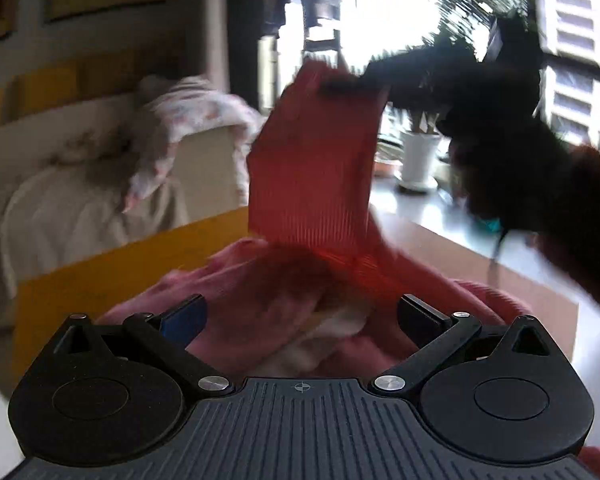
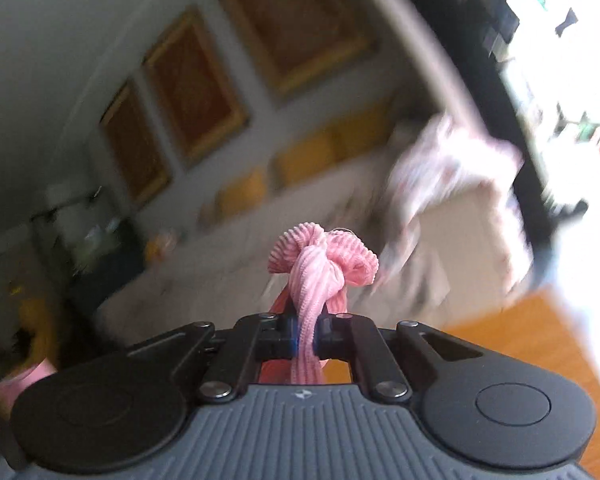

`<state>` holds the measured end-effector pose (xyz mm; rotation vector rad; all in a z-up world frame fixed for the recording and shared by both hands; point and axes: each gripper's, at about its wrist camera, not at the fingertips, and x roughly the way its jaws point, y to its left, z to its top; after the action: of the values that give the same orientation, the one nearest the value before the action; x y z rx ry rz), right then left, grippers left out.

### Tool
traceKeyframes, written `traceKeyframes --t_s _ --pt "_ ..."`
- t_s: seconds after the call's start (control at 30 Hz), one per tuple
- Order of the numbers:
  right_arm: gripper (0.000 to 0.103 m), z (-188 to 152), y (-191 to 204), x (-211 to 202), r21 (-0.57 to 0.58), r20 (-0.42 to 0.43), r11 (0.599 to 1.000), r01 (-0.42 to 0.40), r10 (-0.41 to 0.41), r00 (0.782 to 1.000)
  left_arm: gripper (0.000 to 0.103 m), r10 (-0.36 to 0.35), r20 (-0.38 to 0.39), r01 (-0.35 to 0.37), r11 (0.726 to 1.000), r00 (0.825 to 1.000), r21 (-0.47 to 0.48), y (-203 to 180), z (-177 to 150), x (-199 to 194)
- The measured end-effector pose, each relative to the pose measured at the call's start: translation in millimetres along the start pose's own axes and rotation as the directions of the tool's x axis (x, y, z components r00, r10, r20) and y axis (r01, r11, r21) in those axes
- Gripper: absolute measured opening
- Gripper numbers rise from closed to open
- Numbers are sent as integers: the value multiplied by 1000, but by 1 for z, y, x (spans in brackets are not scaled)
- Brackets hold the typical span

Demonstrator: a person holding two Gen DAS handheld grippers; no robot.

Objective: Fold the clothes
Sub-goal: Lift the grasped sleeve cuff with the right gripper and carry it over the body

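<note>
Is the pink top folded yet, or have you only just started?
Only just started. Nothing looks folded yet: the pink ribbed top is mostly bunched in a heap on the wooden table. In hand: the right gripper is shut on a bunch of its fabric. The left gripper is open over the heap. All the folding is left.

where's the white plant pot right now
In the left wrist view the white plant pot stands on the window ledge, right of centre, just right of the lifted pink garment and below the dark right tongs.
</note>
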<state>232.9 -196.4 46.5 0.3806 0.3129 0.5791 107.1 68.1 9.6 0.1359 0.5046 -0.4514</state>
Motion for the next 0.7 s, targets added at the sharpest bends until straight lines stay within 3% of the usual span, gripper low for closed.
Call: traceKeyframes --t_s 0.07,0.13,0.17,0.2,0.3,0.4,0.43,0.53,0.6,0.67,0.7 --pt "6 14 -18 -31 -18 78 998 61 -60 995 93 -11 -16 12 996 1000 93 -20 7 27" --pt "6 19 -39 -55 -2 118 993 116 -115 986 75 0 -49 10 978 999 207 -40 11 55" --pt "6 18 -51 -62 19 121 989 144 -145 982 75 10 -73 9 965 997 263 -49 12 70" --pt "6 15 -62 -68 41 118 985 167 -171 978 75 29 -92 -5 967 995 256 -48 13 83" --pt "6 1 -94 -76 109 93 972 210 -221 971 75 86 -149 -52 975 985 218 -44 15 122" --pt "6 -17 -117 -70 141 70 964 227 -239 969 72 95 -178 -93 995 979 19 -18 17 135" --pt "7 -24 -123 -68 148 66 962 229 -240 969 66 95 -183 -101 995 979 -21 -11 16 136" --pt "7 -44 -139 -61 172 54 958 229 -242 969 62 120 -190 -123 992 975 -6 -8 12 136" --pt "8 -55 -148 -54 224 65 952 208 -227 972 61 48 -162 -63 994 986 -88 0 12 125" --pt "9 -65 -156 -51 264 81 947 182 -210 974 70 -60 -92 42 982 994 -184 9 14 107" --pt "9 -70 -160 -53 271 83 946 178 -207 975 80 -77 -60 64 979 995 -193 10 14 98"
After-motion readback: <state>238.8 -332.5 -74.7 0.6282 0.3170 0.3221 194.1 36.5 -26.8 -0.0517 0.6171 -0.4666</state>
